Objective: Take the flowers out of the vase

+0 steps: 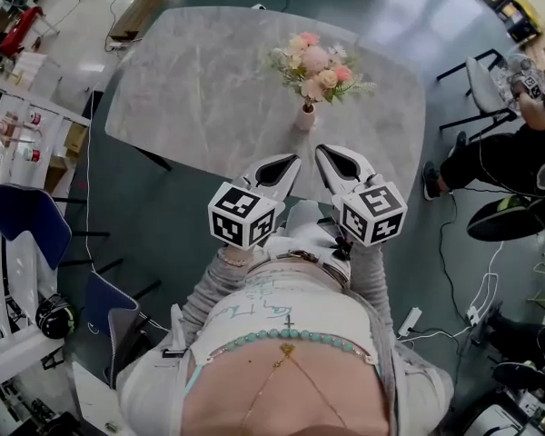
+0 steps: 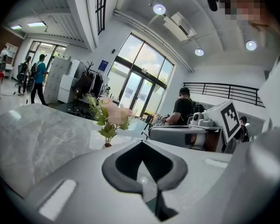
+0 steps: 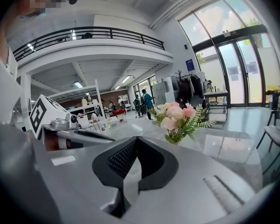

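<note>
A bunch of pink and cream flowers [image 1: 316, 66] with green leaves stands upright in a small pale vase [image 1: 305, 116] near the table's front edge. Both grippers hover just short of that edge, below the vase. My left gripper [image 1: 289, 164] is shut and empty, its tip pointing up-right toward the vase. My right gripper [image 1: 328, 156] is shut and empty too, a little right of the vase. In the left gripper view the flowers [image 2: 113, 115] rise beyond the closed jaws [image 2: 141, 146]. In the right gripper view the flowers [image 3: 177, 118] stand just right of the closed jaws [image 3: 136, 141], which hide the vase.
The grey marble table [image 1: 200, 89] carries only the vase. A seated person [image 1: 518, 153] and a white chair [image 1: 481, 80] are at the right. Blue chairs [image 1: 32, 221] stand at the left. A power strip [image 1: 409, 321] and cables lie on the floor.
</note>
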`<state>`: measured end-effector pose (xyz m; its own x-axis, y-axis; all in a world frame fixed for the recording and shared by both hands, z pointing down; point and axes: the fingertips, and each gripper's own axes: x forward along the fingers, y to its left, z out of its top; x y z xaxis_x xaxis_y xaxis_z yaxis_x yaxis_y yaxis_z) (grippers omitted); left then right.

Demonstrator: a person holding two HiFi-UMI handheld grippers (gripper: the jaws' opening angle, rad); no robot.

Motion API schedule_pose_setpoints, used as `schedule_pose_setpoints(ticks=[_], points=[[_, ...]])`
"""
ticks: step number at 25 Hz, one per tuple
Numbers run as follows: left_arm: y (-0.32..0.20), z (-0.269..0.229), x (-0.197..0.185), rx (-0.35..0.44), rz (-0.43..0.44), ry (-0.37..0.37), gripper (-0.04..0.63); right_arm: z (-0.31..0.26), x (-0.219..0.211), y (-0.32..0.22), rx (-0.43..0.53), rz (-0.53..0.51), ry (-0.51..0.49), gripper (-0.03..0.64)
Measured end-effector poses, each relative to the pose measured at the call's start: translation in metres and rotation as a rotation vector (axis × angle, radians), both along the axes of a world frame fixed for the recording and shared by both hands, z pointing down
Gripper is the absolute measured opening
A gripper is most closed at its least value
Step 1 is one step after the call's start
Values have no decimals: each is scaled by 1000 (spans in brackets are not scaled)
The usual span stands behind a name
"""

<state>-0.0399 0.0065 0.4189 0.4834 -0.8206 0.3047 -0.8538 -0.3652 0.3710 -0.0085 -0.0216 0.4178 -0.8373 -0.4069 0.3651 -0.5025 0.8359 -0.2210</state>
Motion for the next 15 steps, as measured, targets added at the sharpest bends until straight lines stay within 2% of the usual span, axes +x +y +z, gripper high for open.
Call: schedule_pose_setpoints(ticks=[8,15], points=[[-39,-9,-4,0,-32,-8,2,-8,-4,-39,4,-38,-6,26],[-78,-16,-8,-17,-26,-43,2,-22,-6,-79,15,-47,-22,26]])
